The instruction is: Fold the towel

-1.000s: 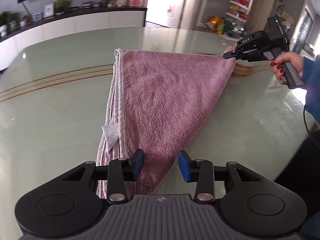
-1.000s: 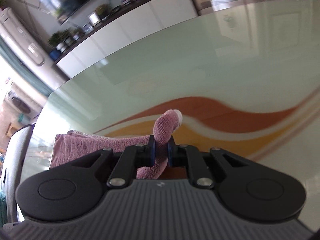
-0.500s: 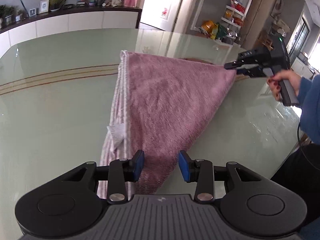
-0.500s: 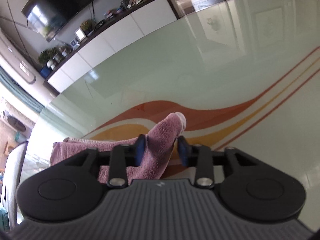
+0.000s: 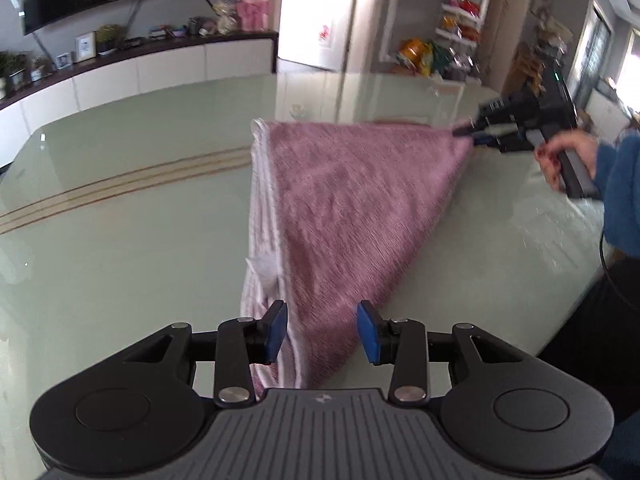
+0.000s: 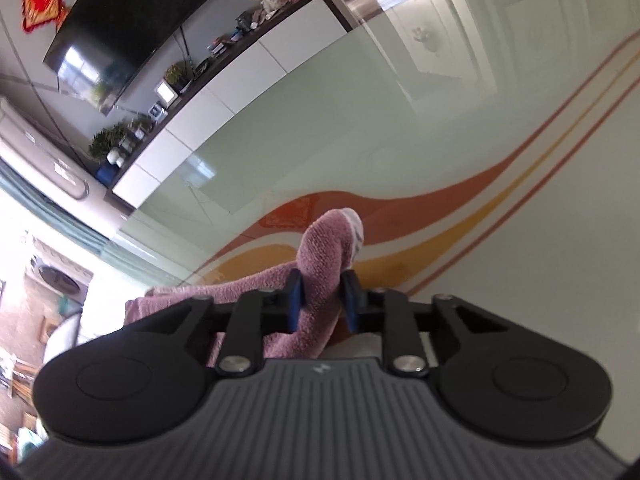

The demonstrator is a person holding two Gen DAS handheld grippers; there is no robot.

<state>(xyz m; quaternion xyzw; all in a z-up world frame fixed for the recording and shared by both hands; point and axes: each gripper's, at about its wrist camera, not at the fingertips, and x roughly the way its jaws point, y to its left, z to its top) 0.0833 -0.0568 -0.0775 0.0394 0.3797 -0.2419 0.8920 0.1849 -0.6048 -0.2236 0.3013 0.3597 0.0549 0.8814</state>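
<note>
A pink towel [image 5: 352, 208] with a white underside lies on the glass table [image 5: 120, 240], drawn into a triangle. My left gripper [image 5: 322, 334] is open, its blue pads either side of the towel's near corner. My right gripper [image 5: 470, 136] is at the towel's far right corner. In the right wrist view that gripper [image 6: 322, 300] has its jaws a little apart around the corner of the towel [image 6: 328, 248], which stands up between the pads; whether they pinch it I cannot tell.
The table has orange and red curved stripes [image 6: 460, 216] under the right gripper. A white sideboard [image 5: 140, 76] with plants and frames stands beyond the far edge. The table's right edge [image 5: 580, 304] is close to the person's blue sleeve [image 5: 620, 196].
The right gripper's jaws opened from a tight pinch on the towel corner, then narrowed again around it. The left gripper stayed open over the near corner; the view shifted slightly.
</note>
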